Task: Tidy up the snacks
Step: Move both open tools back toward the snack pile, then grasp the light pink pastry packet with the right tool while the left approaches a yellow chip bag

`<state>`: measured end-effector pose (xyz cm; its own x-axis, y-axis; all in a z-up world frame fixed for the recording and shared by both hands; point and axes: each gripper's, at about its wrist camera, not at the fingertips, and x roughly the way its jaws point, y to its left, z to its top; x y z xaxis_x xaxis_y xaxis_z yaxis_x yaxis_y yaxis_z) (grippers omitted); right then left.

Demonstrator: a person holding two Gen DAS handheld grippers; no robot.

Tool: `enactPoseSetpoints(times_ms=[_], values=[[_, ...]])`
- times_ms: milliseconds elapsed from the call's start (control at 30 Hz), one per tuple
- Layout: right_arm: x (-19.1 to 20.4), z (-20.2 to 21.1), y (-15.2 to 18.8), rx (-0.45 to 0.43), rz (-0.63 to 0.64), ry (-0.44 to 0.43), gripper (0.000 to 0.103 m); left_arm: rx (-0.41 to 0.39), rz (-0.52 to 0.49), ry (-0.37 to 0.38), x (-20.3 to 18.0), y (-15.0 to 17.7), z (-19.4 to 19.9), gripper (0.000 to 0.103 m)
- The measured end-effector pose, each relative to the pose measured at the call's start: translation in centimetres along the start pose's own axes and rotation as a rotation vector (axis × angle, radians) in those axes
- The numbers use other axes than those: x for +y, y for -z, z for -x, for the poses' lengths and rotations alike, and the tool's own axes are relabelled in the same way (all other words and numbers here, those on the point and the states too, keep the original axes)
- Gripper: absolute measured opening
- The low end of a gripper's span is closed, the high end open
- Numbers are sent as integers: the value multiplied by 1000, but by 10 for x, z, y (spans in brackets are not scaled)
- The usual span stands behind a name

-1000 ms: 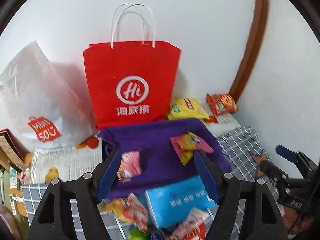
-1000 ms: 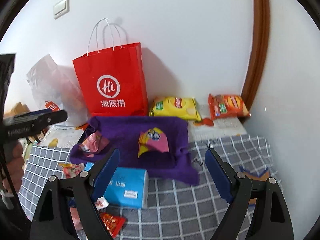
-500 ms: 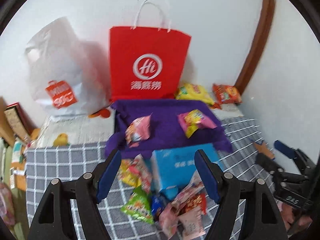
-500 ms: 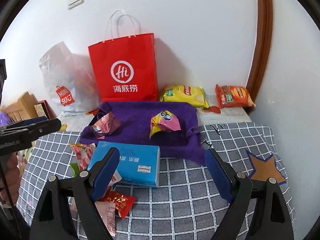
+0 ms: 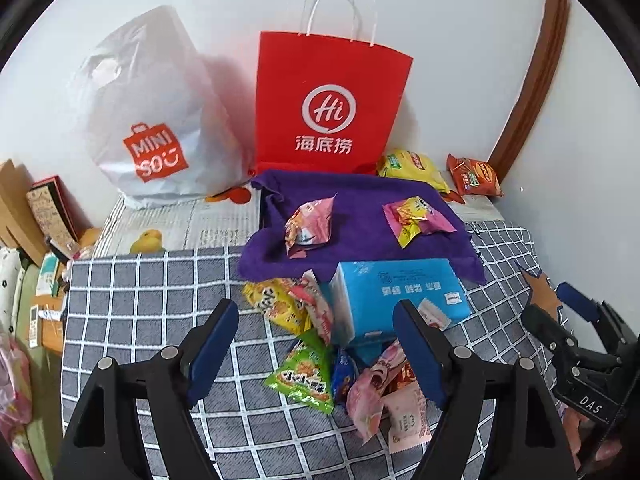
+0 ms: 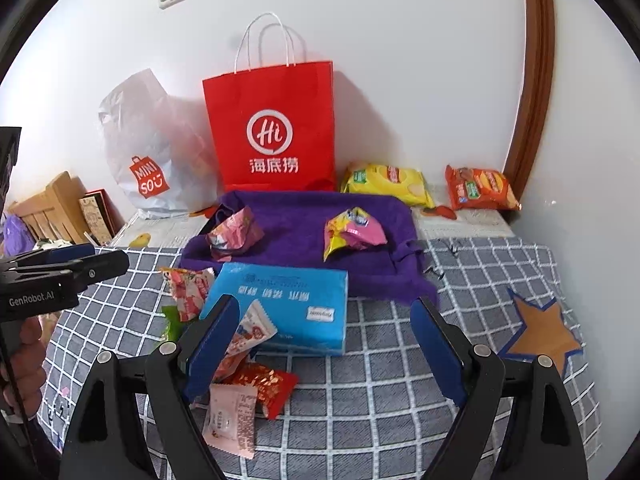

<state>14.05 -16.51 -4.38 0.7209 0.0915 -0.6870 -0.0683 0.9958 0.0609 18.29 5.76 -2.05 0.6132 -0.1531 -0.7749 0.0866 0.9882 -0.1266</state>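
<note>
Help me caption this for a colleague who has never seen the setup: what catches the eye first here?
The red paper bag standing against the white wall draws the eye first, with a white plastic shopping bag slumped to its left. In front lies a purple cloth bearing two crumpled snack packets, and nearer still a blue tissue box sits on the grey checked cover beside a heap of loose snack packets.

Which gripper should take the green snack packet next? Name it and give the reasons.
Left. The green snack packet lies just ahead of the left gripper, whose empty jaws are opening. In the right gripper view it is mostly hidden at the left.
</note>
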Motion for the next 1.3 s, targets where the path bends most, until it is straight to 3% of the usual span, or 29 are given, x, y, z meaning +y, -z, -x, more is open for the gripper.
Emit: enactPoseSetpoints(times_ms=[267,467,767,967,1100,1300], values=[[10,-16,25,59,-5,-56,84,21,10,-10,14,13,-3,78],[19,-41,50,138,10,-79,70,44,21,-22,23,27,-9,78],[48,-67,89,249,38,-193,70,72,20,-39,33,42,-14,78],[70,-81,103,282,63,-190,66,90,33,-46,42,49,-17,78],[76,-89,110,295,97,-112,43,103,48,-36,47,53,-22,78],[52,-68,105,243,78,-115,41,149,67,-3,53,62,-39,78]])
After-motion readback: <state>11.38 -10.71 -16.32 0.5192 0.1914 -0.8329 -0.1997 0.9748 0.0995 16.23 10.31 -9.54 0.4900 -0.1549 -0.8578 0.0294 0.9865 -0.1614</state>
